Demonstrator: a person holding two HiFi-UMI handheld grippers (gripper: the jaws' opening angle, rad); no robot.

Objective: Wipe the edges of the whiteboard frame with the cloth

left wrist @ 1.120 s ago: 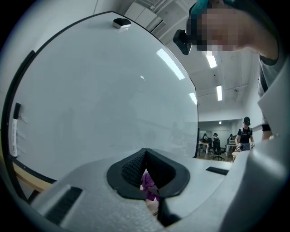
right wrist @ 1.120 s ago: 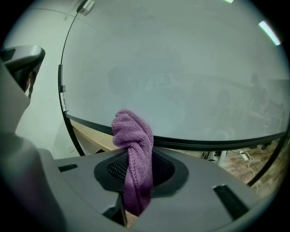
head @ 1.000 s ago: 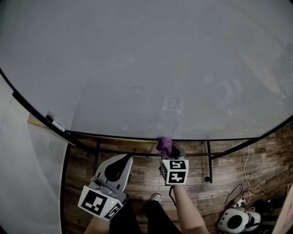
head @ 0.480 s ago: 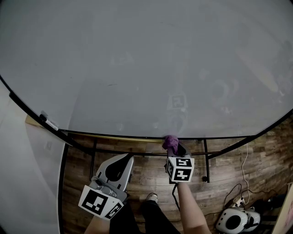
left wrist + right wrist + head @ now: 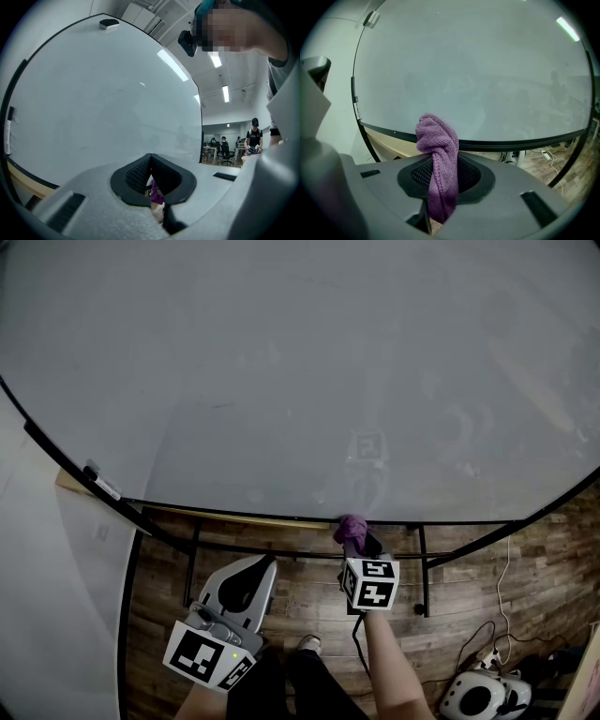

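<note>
Starting with the head view, a crumpled purple knitted cloth (image 5: 351, 526) is seen at the black lower edge (image 5: 234, 516) of the large whiteboard frame, right of the middle. It is clamped by the right gripper (image 5: 356, 542), which is held up from below over the brown wooden plank floor (image 5: 300, 589). The left gripper (image 5: 265, 565) is held lower and to the left, well apart from the frame, with its jaws closed on nothing. A dark marker (image 5: 98, 482) is seen on the frame's left edge.

In the left gripper view, the jaw tips are pressed together and nothing is held. A scrap of the purple cloth (image 5: 156, 194) is glimpsed through the gap below them.

In the right gripper view, the cloth (image 5: 438, 159) is gripped between the jaws. Its bunched top is raised against the black lower edge (image 5: 511, 142), where the white board surface (image 5: 478, 75) ends.
</note>
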